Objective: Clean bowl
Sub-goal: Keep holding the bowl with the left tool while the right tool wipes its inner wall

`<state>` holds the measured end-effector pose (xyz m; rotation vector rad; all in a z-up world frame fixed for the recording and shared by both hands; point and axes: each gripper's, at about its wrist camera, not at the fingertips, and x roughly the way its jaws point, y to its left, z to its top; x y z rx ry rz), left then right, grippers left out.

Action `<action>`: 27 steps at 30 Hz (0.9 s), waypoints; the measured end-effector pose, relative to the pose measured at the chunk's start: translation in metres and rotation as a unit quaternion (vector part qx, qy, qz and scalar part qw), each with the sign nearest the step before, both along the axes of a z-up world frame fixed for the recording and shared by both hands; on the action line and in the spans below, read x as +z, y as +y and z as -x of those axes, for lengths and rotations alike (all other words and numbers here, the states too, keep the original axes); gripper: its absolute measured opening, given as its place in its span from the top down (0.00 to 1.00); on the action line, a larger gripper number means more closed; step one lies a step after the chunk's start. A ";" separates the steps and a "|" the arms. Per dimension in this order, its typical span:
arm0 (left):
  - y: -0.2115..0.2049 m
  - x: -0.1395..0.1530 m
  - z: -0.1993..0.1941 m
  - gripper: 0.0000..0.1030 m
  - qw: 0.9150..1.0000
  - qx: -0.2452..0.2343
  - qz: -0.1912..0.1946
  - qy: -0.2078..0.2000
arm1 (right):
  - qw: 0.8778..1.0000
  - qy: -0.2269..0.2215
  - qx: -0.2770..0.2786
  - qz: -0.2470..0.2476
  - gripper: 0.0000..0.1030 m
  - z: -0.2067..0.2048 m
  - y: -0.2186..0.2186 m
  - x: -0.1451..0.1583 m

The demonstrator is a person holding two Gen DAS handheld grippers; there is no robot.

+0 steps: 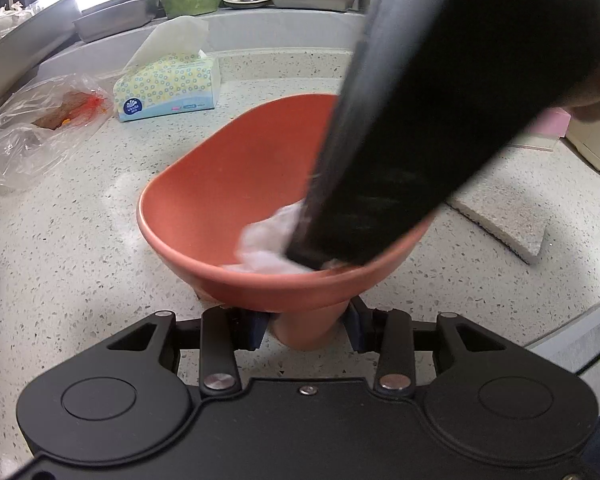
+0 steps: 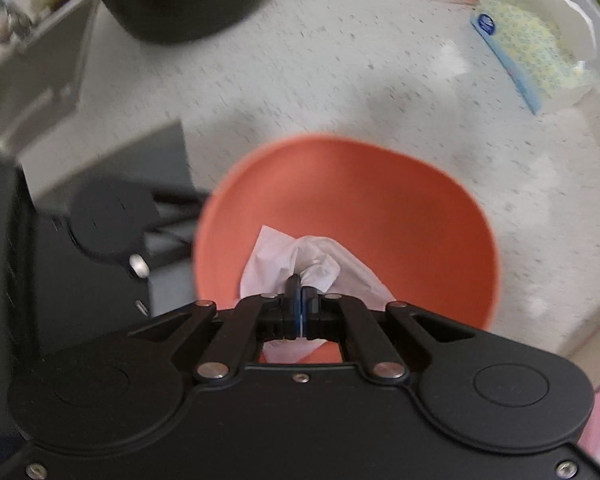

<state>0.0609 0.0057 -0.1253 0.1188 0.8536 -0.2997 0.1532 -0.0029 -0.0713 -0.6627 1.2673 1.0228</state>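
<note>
The left tool point(image 1: 306, 330) is clamped on the foot of the orange bowl point(image 1: 236, 184) while the right tool point(image 2: 300, 300), closed on a white tissue point(image 2: 284, 258), wipes inside it, so the next move probably calls for rubbing the remaining wall.

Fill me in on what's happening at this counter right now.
A person is cleaning an orange bowl with two handheld tools. The left claw grips the bowl by its foot and holds it tilted above the speckled counter. The right claw is shut on a white tissue and presses it against the inside of the bowl. A tissue pack and a sponge lie nearby.
</note>
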 end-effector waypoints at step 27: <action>0.002 -0.001 -0.001 0.63 1.000 0.000 0.001 -0.002 | 0.998 -0.051 0.000 0.046 0.99 0.000 -0.039 0.006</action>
